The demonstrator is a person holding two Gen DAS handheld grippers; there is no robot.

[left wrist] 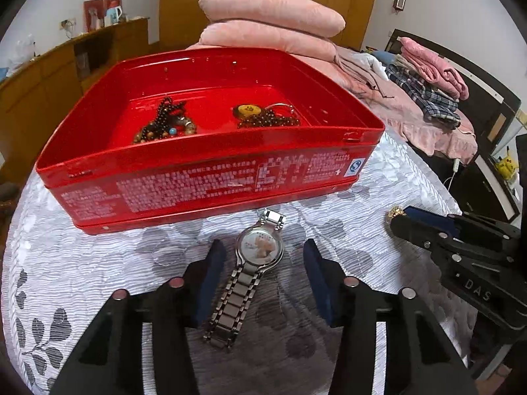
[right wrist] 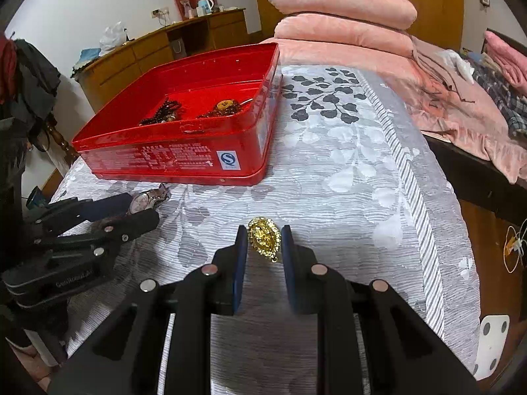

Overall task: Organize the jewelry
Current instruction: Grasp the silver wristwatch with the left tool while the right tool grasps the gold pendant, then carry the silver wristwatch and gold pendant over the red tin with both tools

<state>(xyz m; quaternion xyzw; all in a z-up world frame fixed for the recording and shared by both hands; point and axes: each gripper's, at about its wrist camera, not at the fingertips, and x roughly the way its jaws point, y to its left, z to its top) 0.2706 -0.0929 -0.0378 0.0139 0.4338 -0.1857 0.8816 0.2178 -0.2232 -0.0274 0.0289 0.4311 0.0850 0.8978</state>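
Here the silver metal-link wristwatch [left wrist: 255, 270] lies just before the red metal tin [left wrist: 210, 161], loose between the half-open left gripper [left wrist: 262, 275]; its band is limp and slippery, so grip across the rigid case. The right gripper [right wrist: 263, 247] pinches a small gold pendant [right wrist: 264, 239].

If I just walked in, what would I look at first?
Probably the big shiny red tin box sitting open on the grey leaf-patterned bedspread, with dark beaded bracelets lying inside. Just in front of it, a silver metal wristwatch lies between the left tool's open blue pads. To the right, the right tool pinches a small gold pendant.
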